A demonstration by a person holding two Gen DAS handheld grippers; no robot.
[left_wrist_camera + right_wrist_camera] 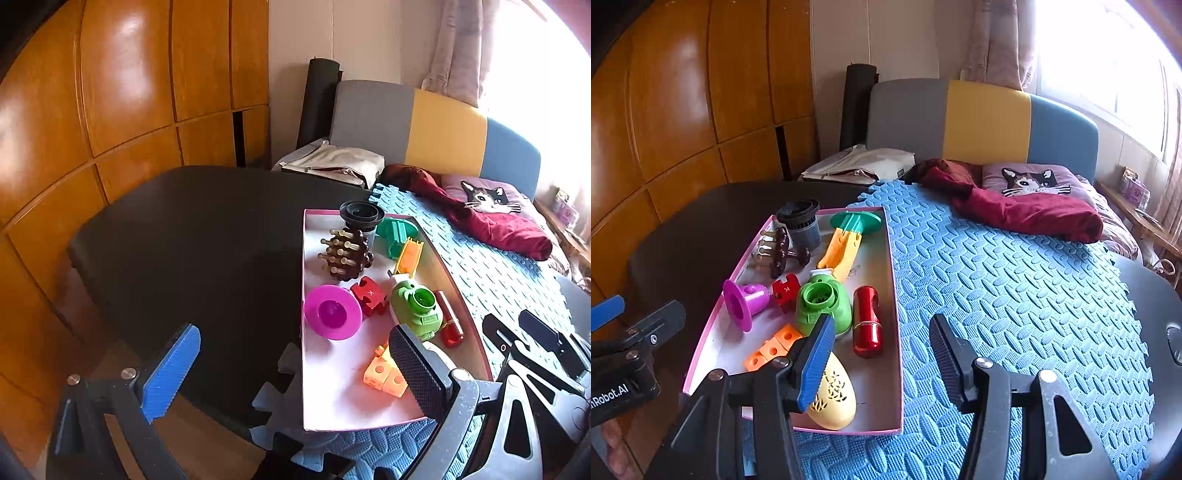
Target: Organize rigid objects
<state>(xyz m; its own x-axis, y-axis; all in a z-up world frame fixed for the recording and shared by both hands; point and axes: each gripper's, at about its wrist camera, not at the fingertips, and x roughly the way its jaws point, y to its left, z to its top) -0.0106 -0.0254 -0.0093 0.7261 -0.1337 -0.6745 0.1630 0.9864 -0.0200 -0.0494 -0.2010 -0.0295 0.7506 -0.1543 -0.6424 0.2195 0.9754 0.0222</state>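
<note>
Left wrist view: left gripper (295, 369) spread wide, nothing between blue pad and black pad. Pink-rimmed tray (303, 332) ahead, under the black pad's side; toys all inside it. Orange cube blocks (380, 374) just beside that black pad. Magenta cup (332, 312) and green toy (415, 308) further in. Long orange-yellow piece (408, 256) running away from the fingers.

Right wrist view: right gripper (882, 360) partly open, empty, hovering over tray's near right edge and blue foam mat (1015, 277). Pale yellow perforated shell (833, 395) at the blue pad, possibly touching; overlap hides it. Red cylinder (868, 321) lengthwise toward the fingers, nearer the right hand.
</note>
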